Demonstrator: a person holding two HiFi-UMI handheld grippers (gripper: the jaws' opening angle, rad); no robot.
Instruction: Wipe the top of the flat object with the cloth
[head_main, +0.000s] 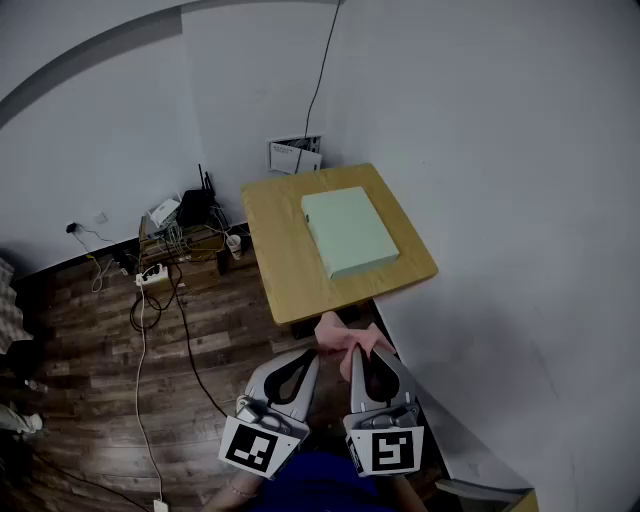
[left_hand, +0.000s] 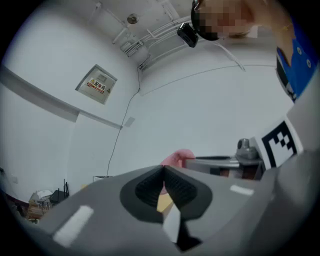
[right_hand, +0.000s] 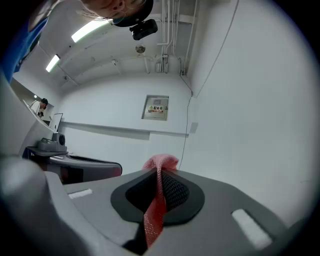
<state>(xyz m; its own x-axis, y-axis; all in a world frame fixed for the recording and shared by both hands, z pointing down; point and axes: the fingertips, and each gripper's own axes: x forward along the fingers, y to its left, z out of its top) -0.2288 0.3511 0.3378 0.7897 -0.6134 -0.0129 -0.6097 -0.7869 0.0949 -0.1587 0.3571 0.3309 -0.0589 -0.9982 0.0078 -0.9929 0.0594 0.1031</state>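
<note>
Right gripper (right_hand: 159, 172) fingers pinch a pink mesh cloth (right_hand: 160, 162), ready for the pale green flat panel (head_main: 348, 230) at twelve o'clock; left gripper (head_main: 312, 358) fingers closed, idle.

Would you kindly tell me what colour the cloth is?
Pink; the cloth shows best in the right gripper view, pinched in the right tool.

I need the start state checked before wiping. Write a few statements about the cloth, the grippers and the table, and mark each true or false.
1. The right gripper is clamped on the pink cloth. True.
2. The cloth lies on the pale green flat object. False: it is held up, short of the table.
3. The flat object sits on the wooden table. True.
4. The left gripper has its jaws wide apart. False: they are together.
</note>
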